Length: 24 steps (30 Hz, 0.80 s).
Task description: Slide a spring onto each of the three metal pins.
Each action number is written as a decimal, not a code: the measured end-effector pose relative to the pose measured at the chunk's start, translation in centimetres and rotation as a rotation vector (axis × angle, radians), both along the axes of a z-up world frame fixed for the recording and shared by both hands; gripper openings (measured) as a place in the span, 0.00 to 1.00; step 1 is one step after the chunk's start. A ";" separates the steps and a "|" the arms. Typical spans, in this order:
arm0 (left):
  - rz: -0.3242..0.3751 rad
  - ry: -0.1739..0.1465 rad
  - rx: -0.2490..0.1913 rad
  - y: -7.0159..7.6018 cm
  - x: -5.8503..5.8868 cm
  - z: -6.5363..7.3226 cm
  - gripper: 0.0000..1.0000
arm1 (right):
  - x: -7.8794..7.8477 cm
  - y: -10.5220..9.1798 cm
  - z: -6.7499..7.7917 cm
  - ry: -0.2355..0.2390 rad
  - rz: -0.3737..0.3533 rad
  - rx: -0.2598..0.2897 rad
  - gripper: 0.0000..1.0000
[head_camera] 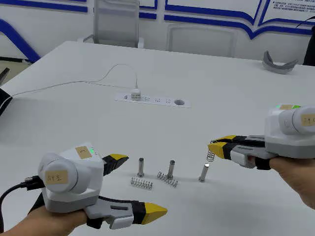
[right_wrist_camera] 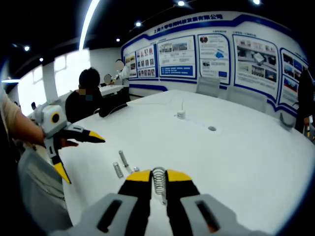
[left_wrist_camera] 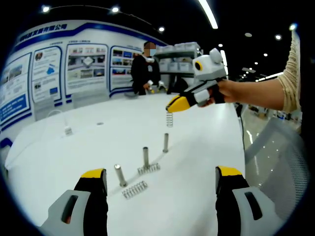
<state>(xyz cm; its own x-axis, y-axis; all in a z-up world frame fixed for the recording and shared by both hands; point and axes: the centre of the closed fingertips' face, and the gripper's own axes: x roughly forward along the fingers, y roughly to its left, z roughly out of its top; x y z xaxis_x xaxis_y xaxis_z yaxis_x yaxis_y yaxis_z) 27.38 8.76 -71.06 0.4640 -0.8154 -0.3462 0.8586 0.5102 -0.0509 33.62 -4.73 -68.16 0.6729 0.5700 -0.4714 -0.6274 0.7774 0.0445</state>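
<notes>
Presently the right gripper [head_camera: 211, 146] is clenched on a small coiled steel spring [head_camera: 210, 156], which hangs just above the rightmost silver metal pin [head_camera: 203, 172]. Three such pins stand upright near the white worktop's [head_camera: 221, 98] near edge. Two loose springs [head_camera: 141, 183] lie flat beside the left pin [head_camera: 141, 166] and middle pin [head_camera: 171, 169]. The left gripper [left_wrist_camera: 161, 173] is spread wide, holding nothing.

My left gripper [head_camera: 141, 185] and right gripper [head_camera: 212, 147] are light grey boxes. Their grey and black jaws end in yellow tips [head_camera: 156, 211]. Each has a tan sticker [head_camera: 83, 152] with writing and a green light [head_camera: 92, 149]. A black cable [head_camera: 15, 189] comes out of the left one. My sleeve [left_wrist_camera: 293, 73] is beige and knitted.
</notes>
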 end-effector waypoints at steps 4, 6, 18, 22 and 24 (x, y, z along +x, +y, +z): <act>0.015 0.005 -0.009 0.4 0.2 0.0 0.97 | 0.3 -0.2 -0.8 0.007 -0.015 0.013 0.12; 0.023 0.006 -0.011 0.6 0.3 0.0 0.98 | 0.4 -0.2 -1.0 0.007 -0.020 0.023 0.12; 0.043 0.021 -0.014 1.1 0.6 -0.4 1.00 | 0.9 -0.7 -2.0 0.000 -0.041 0.042 0.12; 0.046 0.031 -0.015 1.2 0.6 -0.6 1.00 | 0.8 -0.7 -2.3 -0.003 -0.039 0.046 0.12; 0.047 0.033 -0.013 1.2 0.6 -0.7 1.00 | 0.7 -0.8 -2.5 -0.010 -0.038 0.047 0.12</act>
<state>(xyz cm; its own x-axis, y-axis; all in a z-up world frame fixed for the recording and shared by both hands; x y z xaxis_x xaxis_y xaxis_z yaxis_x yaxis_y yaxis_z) 27.93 9.93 -71.78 0.4906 -0.7974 -0.3514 0.8313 0.5492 -0.0858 34.34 -5.55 -70.61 0.6989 0.5657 -0.4377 -0.5984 0.7977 0.0755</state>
